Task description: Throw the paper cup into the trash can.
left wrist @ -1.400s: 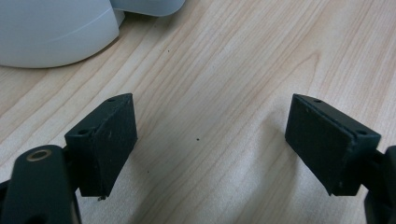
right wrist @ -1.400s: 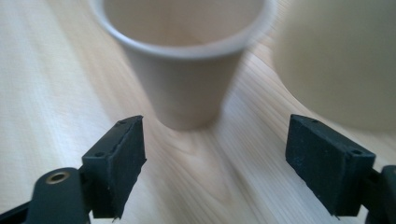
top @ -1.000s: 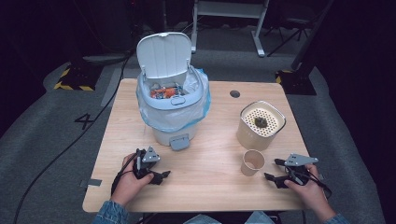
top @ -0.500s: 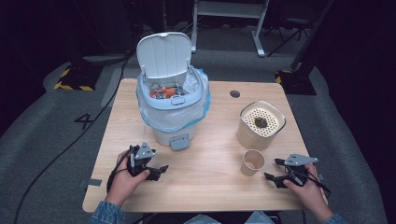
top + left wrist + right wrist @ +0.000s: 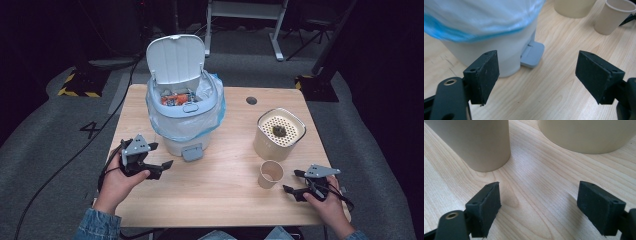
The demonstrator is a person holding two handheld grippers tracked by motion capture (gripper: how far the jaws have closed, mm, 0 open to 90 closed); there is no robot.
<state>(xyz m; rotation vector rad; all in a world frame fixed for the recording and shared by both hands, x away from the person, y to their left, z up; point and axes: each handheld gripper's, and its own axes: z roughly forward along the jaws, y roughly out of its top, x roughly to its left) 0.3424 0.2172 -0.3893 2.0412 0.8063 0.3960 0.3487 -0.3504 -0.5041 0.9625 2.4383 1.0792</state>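
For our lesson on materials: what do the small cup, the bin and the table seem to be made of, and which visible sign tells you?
Small cup: probably paper, matt tan wall, thin rolled rim.
Bin: likely plastic, smooth pale moulded lid and pedal, with a thin translucent film liner.
Table: wood or wood-look laminate, pale visible grain, slight sheen.

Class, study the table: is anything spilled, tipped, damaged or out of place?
Nothing stands out. The pedal bin stands upright with its lid open and its liner folded over the rim. The paper cup and the beige container are upright too, and the table shows no spill.
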